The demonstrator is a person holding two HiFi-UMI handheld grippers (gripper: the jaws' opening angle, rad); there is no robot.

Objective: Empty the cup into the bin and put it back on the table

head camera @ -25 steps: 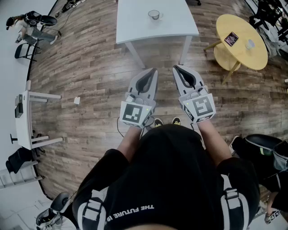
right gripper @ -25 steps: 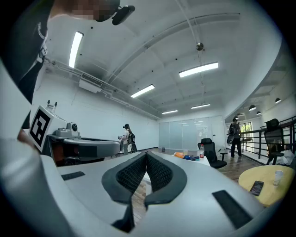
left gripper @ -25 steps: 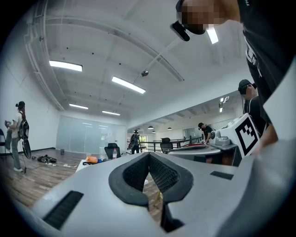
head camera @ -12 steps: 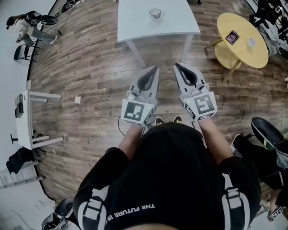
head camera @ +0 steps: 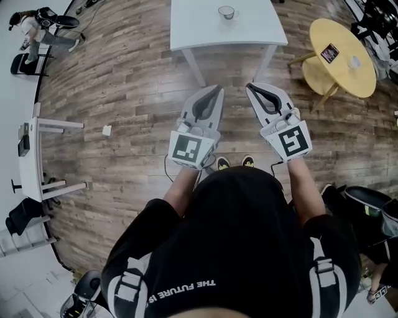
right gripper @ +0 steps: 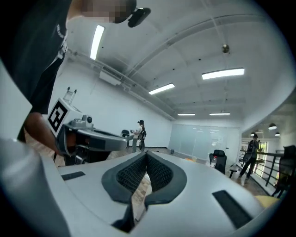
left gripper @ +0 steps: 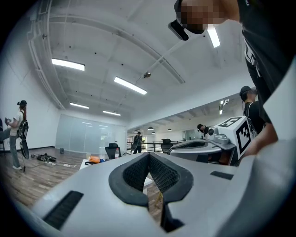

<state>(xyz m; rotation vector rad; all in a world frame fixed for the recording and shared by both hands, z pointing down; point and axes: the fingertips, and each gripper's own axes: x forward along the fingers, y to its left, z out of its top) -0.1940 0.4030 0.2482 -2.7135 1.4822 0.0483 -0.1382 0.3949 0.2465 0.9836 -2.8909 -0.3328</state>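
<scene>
A small glass cup (head camera: 227,12) stands on the white table (head camera: 205,31) at the top of the head view. My left gripper (head camera: 216,89) and right gripper (head camera: 252,87) are held side by side in front of the person's body, well short of the table, over the wood floor. Both point towards the table with their jaws pressed together and nothing between them. In the left gripper view the dark pads (left gripper: 149,155) meet; the right gripper view shows its pads (right gripper: 147,155) meeting too. No bin shows in any view.
A round yellow table (head camera: 343,54) with a cup and a small card stands at the right. A white desk (head camera: 34,155) and a chair (head camera: 25,62) lie at the left. Other people stand far off in the room. The person's shoes (head camera: 234,163) are under the grippers.
The person has stepped closer to the white table; it and the cup have slid up and right in the head view. Both grippers stay shut and side by side.
</scene>
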